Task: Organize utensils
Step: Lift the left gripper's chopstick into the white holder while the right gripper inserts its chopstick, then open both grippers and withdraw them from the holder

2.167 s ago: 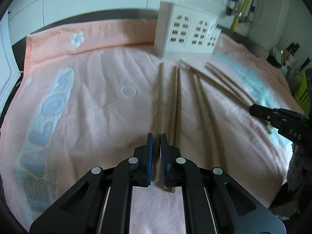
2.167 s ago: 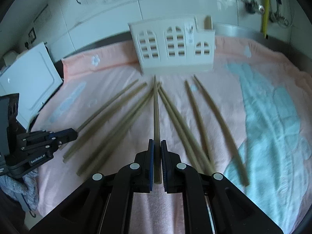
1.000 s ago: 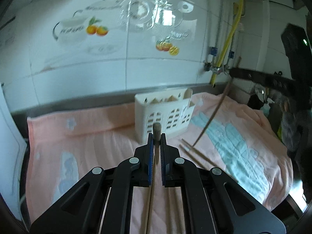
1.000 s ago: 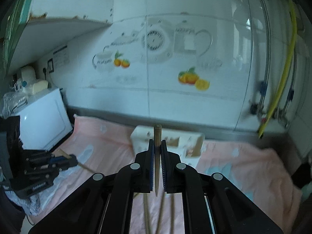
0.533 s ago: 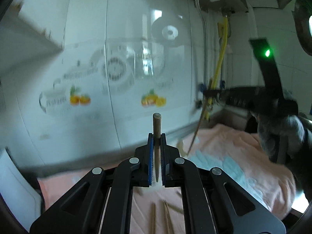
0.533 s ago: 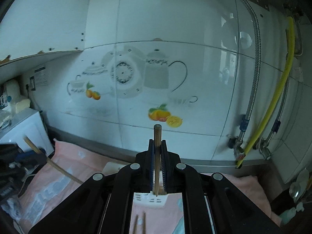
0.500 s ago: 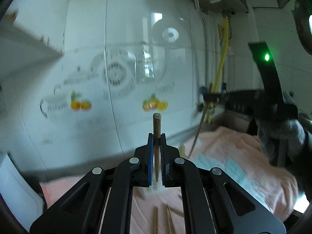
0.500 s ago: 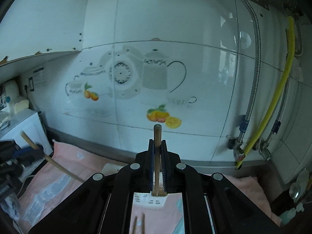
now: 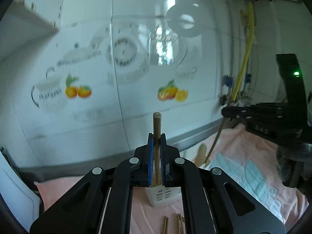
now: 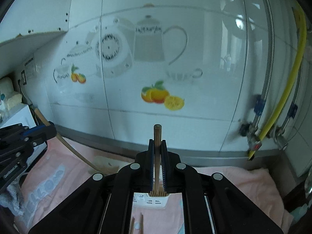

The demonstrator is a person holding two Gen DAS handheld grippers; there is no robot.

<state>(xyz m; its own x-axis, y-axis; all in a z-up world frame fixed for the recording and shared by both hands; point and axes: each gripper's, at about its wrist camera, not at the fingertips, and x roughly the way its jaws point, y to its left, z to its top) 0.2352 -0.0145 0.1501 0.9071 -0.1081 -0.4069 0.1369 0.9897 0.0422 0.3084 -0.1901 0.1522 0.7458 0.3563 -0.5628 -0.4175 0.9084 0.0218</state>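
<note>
My left gripper is shut on a wooden chopstick held upright, its lower tip over the white slotted utensil holder. My right gripper is shut on another chopstick, also upright, its lower end at the holder's top. The right gripper shows in the left wrist view with its chopstick slanting down. The left gripper shows in the right wrist view with its chopstick. Loose chopsticks lie on the pink towel below.
A tiled wall with fruit and teapot decals stands close behind. A yellow hose and valves are at the right. A white appliance sits at the left. The towel covers the counter.
Both grippers have shifted slightly with their chopsticks upright above the holder. The right gripper's chopstick has come lower toward the holder's top.
</note>
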